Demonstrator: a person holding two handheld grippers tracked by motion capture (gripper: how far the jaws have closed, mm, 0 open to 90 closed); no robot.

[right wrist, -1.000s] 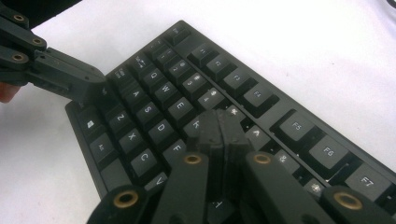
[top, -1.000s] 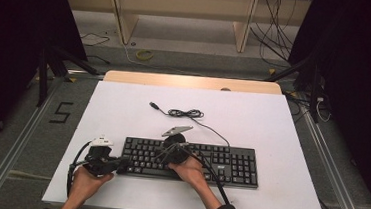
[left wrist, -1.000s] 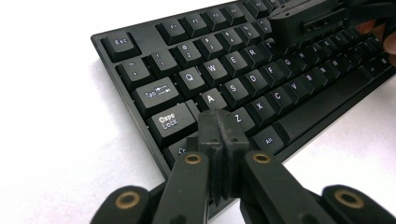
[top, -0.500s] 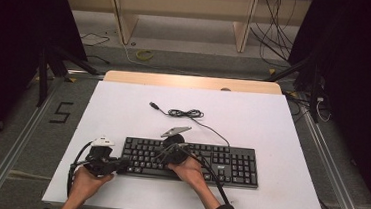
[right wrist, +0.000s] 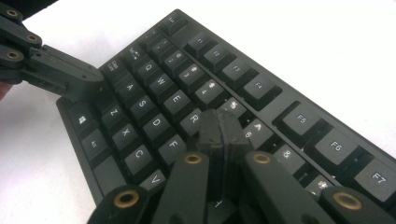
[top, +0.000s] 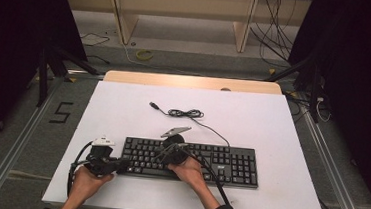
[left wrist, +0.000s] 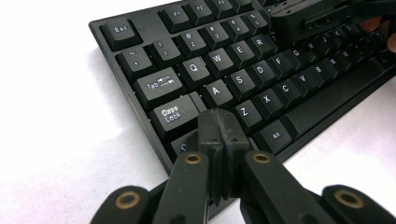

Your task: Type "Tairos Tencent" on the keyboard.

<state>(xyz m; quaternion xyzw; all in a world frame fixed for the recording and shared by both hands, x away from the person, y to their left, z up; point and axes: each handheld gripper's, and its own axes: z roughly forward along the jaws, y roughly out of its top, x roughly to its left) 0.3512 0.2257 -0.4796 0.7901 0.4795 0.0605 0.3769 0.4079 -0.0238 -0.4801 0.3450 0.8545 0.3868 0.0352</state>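
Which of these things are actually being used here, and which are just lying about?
In use:
keyboard
left hand-held gripper, jaws closed, over the Shift key
right hand-held gripper, jaws closed, over the T and 5 keys

Lying about:
keyboard's cable, coiled on the table
yellow ring on the floor

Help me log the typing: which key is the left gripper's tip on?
The left Shift key, below Caps Lock and left of Z; the shut left gripper covers it.
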